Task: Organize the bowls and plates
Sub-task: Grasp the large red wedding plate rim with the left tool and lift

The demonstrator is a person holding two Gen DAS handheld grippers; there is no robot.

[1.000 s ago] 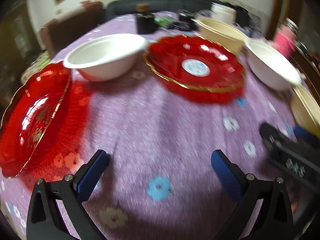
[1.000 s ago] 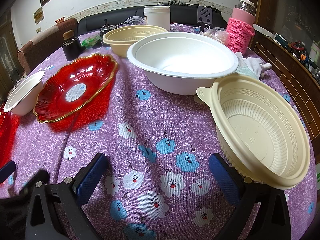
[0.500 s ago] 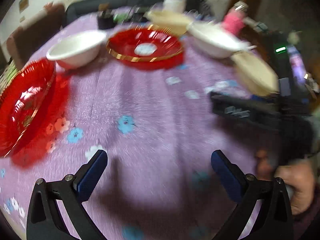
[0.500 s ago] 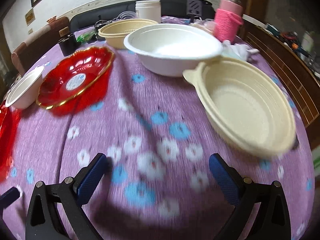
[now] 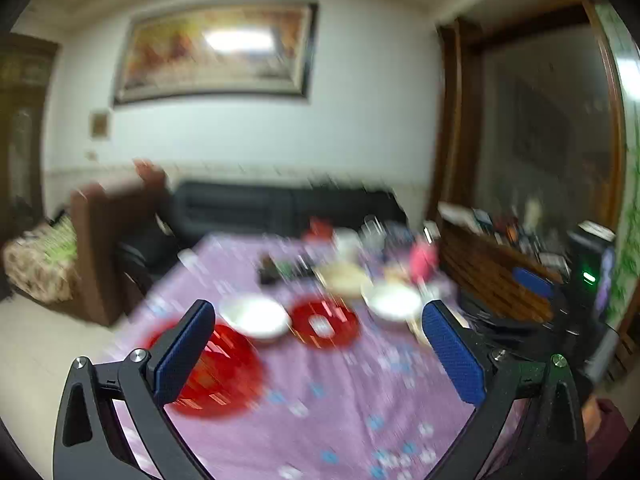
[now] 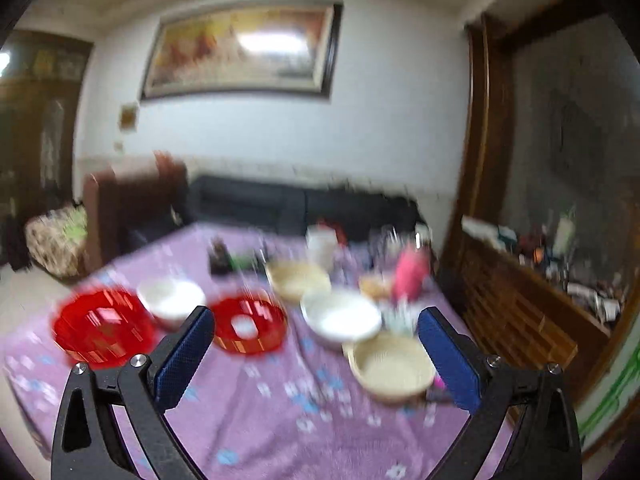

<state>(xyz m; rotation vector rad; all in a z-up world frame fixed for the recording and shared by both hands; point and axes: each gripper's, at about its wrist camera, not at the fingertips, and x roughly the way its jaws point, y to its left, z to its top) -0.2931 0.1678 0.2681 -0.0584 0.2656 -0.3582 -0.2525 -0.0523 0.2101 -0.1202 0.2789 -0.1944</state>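
Both views are blurred and look from high and back over the purple flowered table [image 6: 256,412]. On it sit two red plates [image 6: 102,328] [image 6: 248,326], a small white bowl [image 6: 172,302], a large white bowl [image 6: 340,318], and two beige bowls [image 6: 390,366] [image 6: 298,278]. In the left wrist view the red plates [image 5: 220,372] [image 5: 324,322] and white bowls [image 5: 256,316] [image 5: 394,302] show too. My left gripper [image 5: 318,360] is open and empty. My right gripper [image 6: 314,356] is open and empty, and part of it appears at the right of the left wrist view [image 5: 532,284].
A pink bottle [image 6: 408,274], a white jar [image 6: 322,246] and small dark items stand at the table's far end. A dark sofa [image 6: 296,208] and a brown chair [image 6: 132,208] lie behind it. A wooden sideboard [image 6: 528,304] runs along the right.
Both grippers have pulled up and back from the table. The dishes now look small and far below. Both stayed open and empty.
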